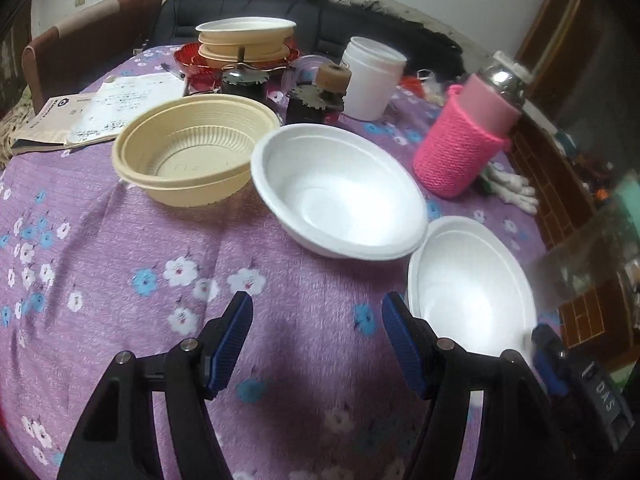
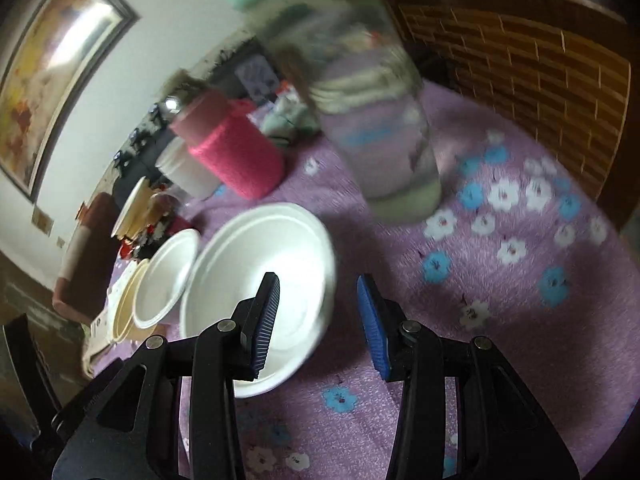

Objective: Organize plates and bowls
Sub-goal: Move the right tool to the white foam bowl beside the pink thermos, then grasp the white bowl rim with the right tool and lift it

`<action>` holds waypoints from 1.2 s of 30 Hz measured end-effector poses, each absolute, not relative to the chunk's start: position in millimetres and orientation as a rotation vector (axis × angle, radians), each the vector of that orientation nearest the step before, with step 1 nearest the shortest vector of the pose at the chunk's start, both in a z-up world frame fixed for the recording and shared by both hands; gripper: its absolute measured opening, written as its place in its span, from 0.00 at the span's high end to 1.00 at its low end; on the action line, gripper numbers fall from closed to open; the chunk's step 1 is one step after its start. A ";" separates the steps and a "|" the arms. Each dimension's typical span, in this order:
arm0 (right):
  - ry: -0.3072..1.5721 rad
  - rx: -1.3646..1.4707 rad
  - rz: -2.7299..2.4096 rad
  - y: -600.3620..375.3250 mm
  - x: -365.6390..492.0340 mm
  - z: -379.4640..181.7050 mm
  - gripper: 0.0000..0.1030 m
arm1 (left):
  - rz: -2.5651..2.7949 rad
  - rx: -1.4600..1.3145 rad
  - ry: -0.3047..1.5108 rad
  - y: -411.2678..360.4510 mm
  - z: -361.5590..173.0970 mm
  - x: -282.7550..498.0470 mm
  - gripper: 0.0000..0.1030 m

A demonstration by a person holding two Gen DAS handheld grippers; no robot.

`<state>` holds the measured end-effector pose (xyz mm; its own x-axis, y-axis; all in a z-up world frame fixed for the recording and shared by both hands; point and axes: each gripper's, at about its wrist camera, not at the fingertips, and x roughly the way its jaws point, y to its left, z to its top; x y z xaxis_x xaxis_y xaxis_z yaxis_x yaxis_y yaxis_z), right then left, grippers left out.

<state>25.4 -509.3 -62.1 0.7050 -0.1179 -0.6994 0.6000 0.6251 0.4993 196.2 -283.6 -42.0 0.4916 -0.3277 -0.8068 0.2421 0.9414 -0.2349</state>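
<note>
Left fingers (image 1: 317, 314): black arms with ribbed blue pads, spread wide over bare cloth, holding nothing.
Right fingers (image 2: 318, 304): same make, partly open and empty; the left pad hung over the near white bowl (image 2: 256, 296), with contact unclear.
Tabletop (image 1: 120, 280): covered in purple cloth printed with white and blue flowers, slightly creased.
Room: a white wall with a framed picture (image 2: 48, 80), a dark sofa (image 1: 280, 20) behind the tabletop, a brown chair (image 1: 80, 52) at the far left and a brick-patterned wooden panel (image 2: 540, 80) to the right.
White bowls: two smooth foam ones, the near white bowl at the right edge of the left view and a second (image 1: 340, 192) just beyond it, rims almost touching.
Beige bowl (image 1: 192, 152): ribbed plastic, beside the second white one.
Far stack (image 1: 244, 40): beige and white bowls on a red dish.
Around: a bottle in a pink knitted sleeve (image 1: 464, 144), a white tub (image 1: 372, 76), papers (image 1: 112, 108) and white gloves (image 1: 512, 188).
In the way: a clear jar (image 2: 384, 120), blurred, stood just ahead of the right fingers.
</note>
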 end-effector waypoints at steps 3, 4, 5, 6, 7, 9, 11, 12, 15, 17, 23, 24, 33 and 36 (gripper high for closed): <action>0.665 0.838 -0.459 -517.2 24.7 -67.6 0.61 | -0.330 -0.116 1.025 -287.1 -48.7 202.3 0.35; 0.658 0.841 -0.458 -517.9 24.7 -67.4 0.61 | -0.335 -0.124 1.033 -288.7 -50.2 203.0 0.35; 0.652 0.841 -0.457 -517.5 24.6 -66.5 0.61 | -0.335 -0.122 1.035 -291.8 -51.3 203.2 0.35; 0.650 0.843 -0.457 -517.7 25.3 -66.8 0.61 | -0.334 -0.120 1.036 -293.9 -52.0 203.0 0.35; 0.650 0.849 -0.458 -518.7 25.3 -67.4 0.61 | -0.339 -0.124 1.036 -295.1 -52.4 202.4 0.35; 0.656 0.863 -0.458 -520.2 27.1 -70.1 0.61 | -0.347 -0.126 1.031 -299.2 -53.6 201.8 0.35; 0.670 0.877 -0.452 -519.4 30.6 -73.1 0.61 | -0.346 -0.114 1.014 -301.7 -53.4 201.4 0.35; 0.677 0.881 -0.448 -518.8 32.1 -74.3 0.61 | -0.351 -0.116 1.015 -301.2 -53.5 201.7 0.35; 0.680 0.891 -0.441 -517.2 33.4 -76.0 0.61 | -0.377 -0.139 1.024 -295.9 -49.4 205.2 0.34; 0.673 0.907 -0.430 -517.9 32.1 -76.3 0.61 | -0.384 -0.150 1.020 -292.1 -46.1 207.9 0.30; 0.680 0.910 -0.424 -517.8 33.8 -77.2 0.61 | -0.470 -0.229 1.119 -287.7 -47.0 215.7 0.29; 0.682 0.912 -0.422 -517.8 34.5 -77.4 0.61 | -0.487 -0.243 1.126 -287.3 -45.4 215.1 0.29; 0.690 0.912 -0.420 -517.5 37.9 -78.2 0.61 | -0.562 -0.299 1.110 -287.0 -26.5 204.3 0.23; 0.696 0.915 -0.418 -516.3 39.1 -79.3 0.61 | -0.597 -0.314 1.147 -297.0 -36.7 204.8 0.23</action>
<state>39.1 -516.3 -79.3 0.7092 -0.0406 -0.7038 0.6021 0.5543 0.5747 204.8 -297.0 -36.8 0.2801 -0.5908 -0.7566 0.2805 0.8041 -0.5241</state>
